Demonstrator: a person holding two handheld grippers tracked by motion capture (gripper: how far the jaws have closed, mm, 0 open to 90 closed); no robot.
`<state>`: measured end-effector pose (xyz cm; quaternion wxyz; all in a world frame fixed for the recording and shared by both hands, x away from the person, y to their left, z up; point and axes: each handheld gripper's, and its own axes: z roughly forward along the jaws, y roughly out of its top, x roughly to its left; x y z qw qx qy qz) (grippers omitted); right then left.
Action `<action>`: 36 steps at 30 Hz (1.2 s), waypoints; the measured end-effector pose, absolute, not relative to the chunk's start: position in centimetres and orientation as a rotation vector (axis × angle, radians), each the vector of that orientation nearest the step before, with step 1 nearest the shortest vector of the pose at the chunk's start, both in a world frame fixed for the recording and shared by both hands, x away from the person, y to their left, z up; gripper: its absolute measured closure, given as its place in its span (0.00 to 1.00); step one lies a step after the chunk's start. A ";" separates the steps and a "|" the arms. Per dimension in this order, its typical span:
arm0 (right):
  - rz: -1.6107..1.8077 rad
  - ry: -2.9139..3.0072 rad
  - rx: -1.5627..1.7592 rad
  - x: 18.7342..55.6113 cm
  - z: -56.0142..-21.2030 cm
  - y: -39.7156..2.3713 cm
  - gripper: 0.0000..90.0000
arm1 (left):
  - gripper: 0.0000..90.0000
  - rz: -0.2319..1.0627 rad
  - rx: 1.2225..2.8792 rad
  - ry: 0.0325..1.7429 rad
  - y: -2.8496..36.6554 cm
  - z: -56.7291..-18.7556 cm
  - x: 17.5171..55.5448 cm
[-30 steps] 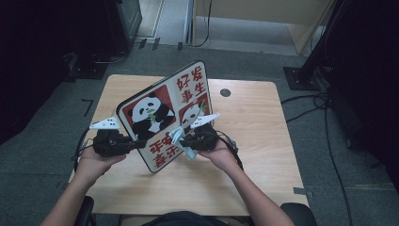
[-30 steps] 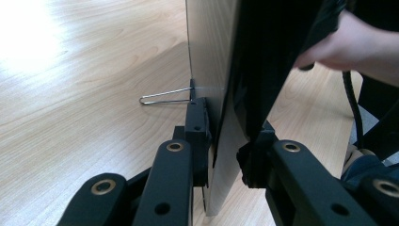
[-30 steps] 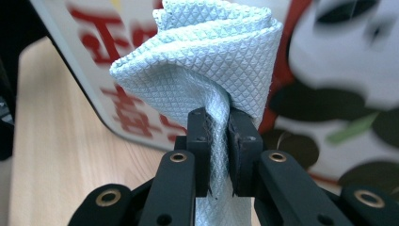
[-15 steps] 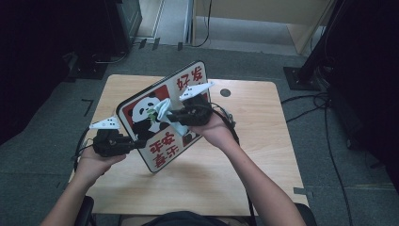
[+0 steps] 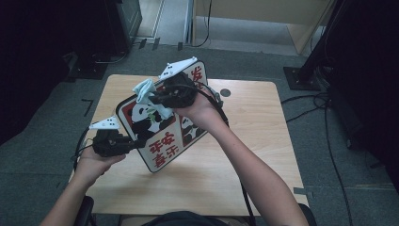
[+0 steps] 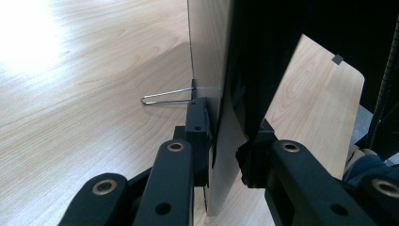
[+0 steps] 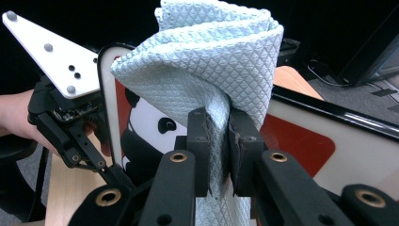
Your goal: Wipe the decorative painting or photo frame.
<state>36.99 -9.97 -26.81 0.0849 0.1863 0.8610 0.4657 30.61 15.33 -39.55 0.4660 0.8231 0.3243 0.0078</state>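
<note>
A panda sign board [image 5: 162, 129] stands tilted on its lower edge on the wooden table [image 5: 263, 141]. The left gripper [image 5: 136, 143] clamps its left edge. The right gripper [image 5: 153, 99], raised before the board's upper face, pinches a pale blue, probably microfibre, cloth [image 7: 211, 66]
</note>
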 end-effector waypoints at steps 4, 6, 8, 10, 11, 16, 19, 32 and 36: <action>1.405 2.566 0.562 37.0 -27.2 -10.1 0.90 | 0.86 0.025 2.022 0.794 15.3 -39.5 30.6; 1.397 2.570 0.557 36.9 -27.6 -10.1 0.90 | 0.86 0.026 2.022 0.795 15.3 -39.5 30.6; 1.387 2.575 0.556 36.8 -28.0 -10.1 0.90 | 0.86 0.026 2.022 0.795 15.3 -39.5 30.6; 1.384 2.581 0.555 36.8 -28.4 -10.1 0.90 | 0.86 0.026 2.026 0.792 15.3 -39.5 30.6; 1.385 2.581 0.556 36.7 -28.5 -10.2 0.90 | 0.86 0.027 2.027 0.791 15.3 -39.5 30.6; 1.384 2.589 0.556 36.6 -29.5 -10.3 0.90 | 0.86 0.024 2.024 0.793 15.3 -39.5 30.6; 1.395 2.594 0.564 36.5 -30.1 -10.4 0.90 | 0.86 0.023 2.025 0.794 15.4 -39.5 30.6; 1.413 2.616 0.599 35.8 -33.5 -11.0 0.90 | 0.86 0.027 2.026 0.793 15.3 -39.5 30.6; 1.415 2.627 0.606 35.7 -34.2 -11.2 0.90 | 0.86 0.027 2.027 0.790 15.3 -39.5 30.6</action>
